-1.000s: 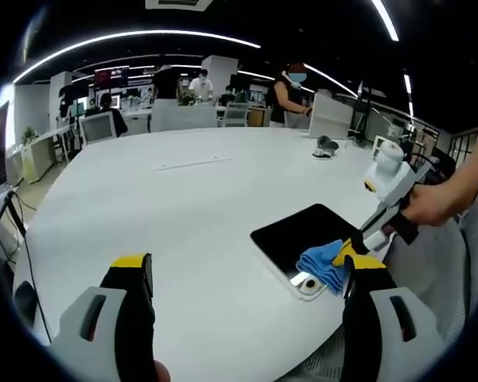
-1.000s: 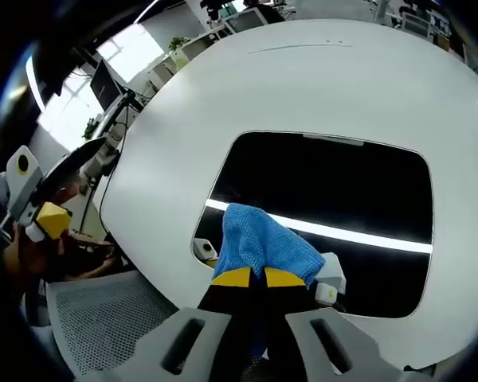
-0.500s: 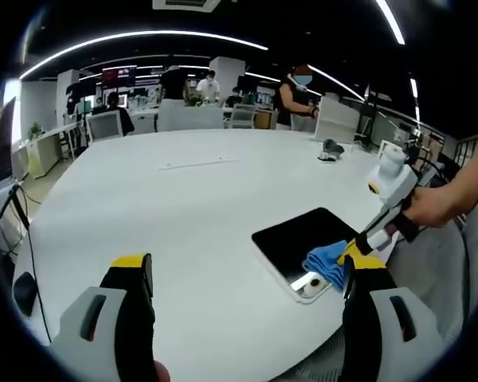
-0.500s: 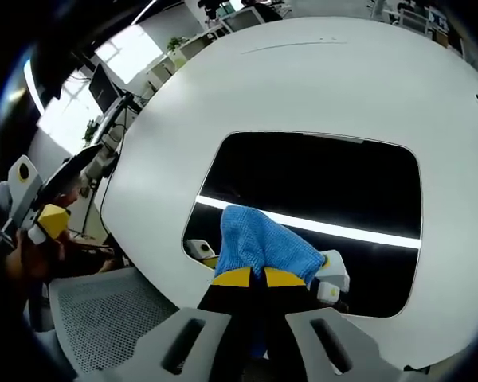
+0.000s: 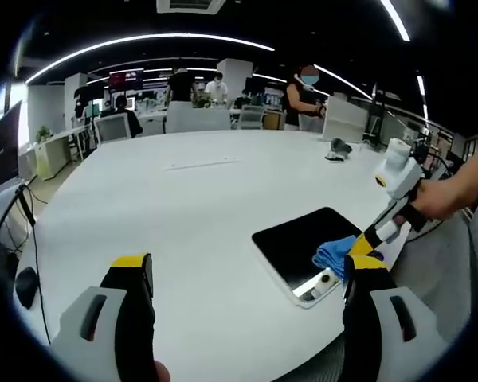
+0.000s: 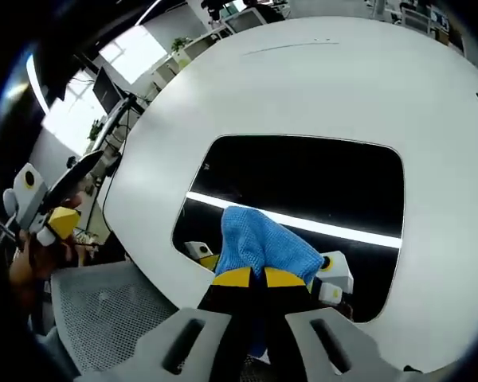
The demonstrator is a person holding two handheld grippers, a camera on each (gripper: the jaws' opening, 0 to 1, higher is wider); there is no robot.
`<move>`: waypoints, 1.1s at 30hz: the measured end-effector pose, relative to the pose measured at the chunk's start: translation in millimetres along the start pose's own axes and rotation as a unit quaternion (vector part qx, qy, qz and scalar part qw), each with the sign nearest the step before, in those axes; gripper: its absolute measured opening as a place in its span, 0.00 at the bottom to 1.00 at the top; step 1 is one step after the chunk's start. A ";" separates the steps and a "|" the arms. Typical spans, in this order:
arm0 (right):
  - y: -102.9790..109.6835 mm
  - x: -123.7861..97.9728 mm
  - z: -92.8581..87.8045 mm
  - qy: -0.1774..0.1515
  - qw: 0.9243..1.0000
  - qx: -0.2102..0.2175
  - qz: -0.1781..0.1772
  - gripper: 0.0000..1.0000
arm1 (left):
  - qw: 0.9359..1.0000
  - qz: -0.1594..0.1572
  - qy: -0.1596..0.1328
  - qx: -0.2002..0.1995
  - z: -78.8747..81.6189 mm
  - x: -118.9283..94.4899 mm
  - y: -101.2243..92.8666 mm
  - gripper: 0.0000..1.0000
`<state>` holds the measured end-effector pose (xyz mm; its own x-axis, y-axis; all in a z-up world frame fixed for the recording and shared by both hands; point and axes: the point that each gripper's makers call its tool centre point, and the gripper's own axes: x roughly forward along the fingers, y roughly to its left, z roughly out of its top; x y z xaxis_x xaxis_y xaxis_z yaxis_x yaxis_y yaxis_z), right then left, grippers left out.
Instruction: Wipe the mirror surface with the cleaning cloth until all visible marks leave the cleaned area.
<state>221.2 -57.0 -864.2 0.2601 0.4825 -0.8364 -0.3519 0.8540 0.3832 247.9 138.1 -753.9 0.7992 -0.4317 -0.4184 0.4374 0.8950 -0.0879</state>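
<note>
Right gripper [image 6: 249, 277] clamps the blue cleaning cloth [image 6: 263, 243], pressed on the dark, reflective mirror [image 6: 303, 183]. Left gripper [image 5: 247, 274] jaws spread, empty.

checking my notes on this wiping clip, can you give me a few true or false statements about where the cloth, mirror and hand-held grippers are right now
1. The right hand-held gripper is shut on the blue cleaning cloth. True.
2. The cloth lies on the far end of the mirror. False: it sits at the mirror's near end, by the table's edge.
3. The left hand-held gripper holds a second cloth. False: its jaws stand open with nothing between them.
4. The mirror lies flat on the white table. True.
5. The mirror reflects a bright strip of light. True.
</note>
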 end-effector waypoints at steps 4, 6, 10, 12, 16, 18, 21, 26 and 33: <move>-5.8 -2.0 -0.5 0.000 1.000 0.006 0.004 0.00 | 1.000 0.006 0.001 0.003 1.4 2.6 0.9 0.99; -5.0 -2.2 -0.6 0.004 1.000 0.000 0.005 0.00 | 1.000 0.009 -0.002 0.003 5.2 2.2 1.6 0.99; -4.7 0.3 1.3 0.009 1.000 -0.002 0.007 0.00 | 1.000 0.013 -0.002 0.007 7.3 2.6 3.5 0.99; -4.9 0.8 2.8 0.008 1.000 0.001 0.009 0.00 | 1.000 0.016 -0.001 0.007 6.4 2.9 5.3 0.99; -4.4 1.2 3.7 0.010 1.000 0.011 0.011 0.00 | 1.000 0.021 0.004 0.012 3.5 2.6 5.8 0.99; -4.0 1.9 5.5 0.008 1.000 0.008 0.010 0.00 | 1.000 0.023 0.005 0.015 3.9 1.9 6.0 0.99; -4.8 3.9 9.1 0.007 1.000 0.010 0.012 0.00 | 1.000 0.024 0.007 0.013 2.2 1.8 6.9 0.99; -6.0 6.0 14.8 0.001 1.000 0.022 0.014 0.00 | 0.999 0.023 0.011 0.019 -1.9 3.2 6.1 0.99; -7.6 9.3 26.4 -0.003 1.000 0.023 0.012 0.00 | 1.000 0.022 0.003 0.016 1.5 5.7 4.7 0.99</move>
<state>250.0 -53.9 -864.5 0.2580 0.5038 -0.8244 -0.3157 0.8504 0.4209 255.1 139.7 -755.3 0.8151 -0.3909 -0.4275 0.4146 0.9091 -0.0408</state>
